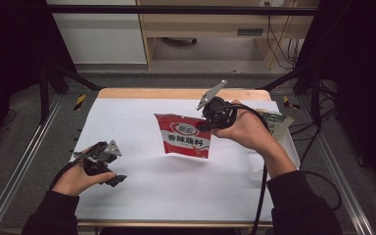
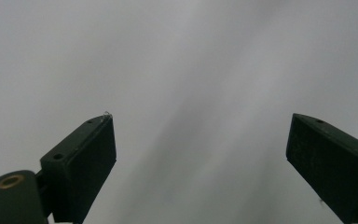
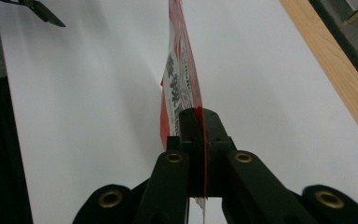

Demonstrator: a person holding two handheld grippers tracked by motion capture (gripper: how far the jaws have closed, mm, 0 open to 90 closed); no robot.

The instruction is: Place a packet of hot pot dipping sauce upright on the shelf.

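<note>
The white tabletop (image 1: 176, 196) spreads out in front of me, its wooden far edge showing beyond the sheet, and both my forearms in dark sleeves come in from the near side. My right hand (image 1: 245, 128) is raised over the right middle of the tabletop, wrist bent so that my right tool (image 1: 201, 126) points left; its two jaws are pressed together on the right edge of the red sachet (image 1: 186, 137), which hangs off the surface, tilted, with its printed face toward me. In the right gripper view the sachet (image 3: 179, 79) runs edge-on straight out from the clamped jaws, so its print is hard to read there. My left hand (image 1: 81, 178) sits low at the near left, well apart from the sachet, with my left tool (image 1: 112, 179) pointing right and down at the sheet. Its jaws stand wide apart with nothing between them, and only blurred white sheet lies beyond them in the left gripper view. At the far right some pale packaging (image 1: 276, 122) lies partly hidden behind my right hand, too unclear to make out.
</note>
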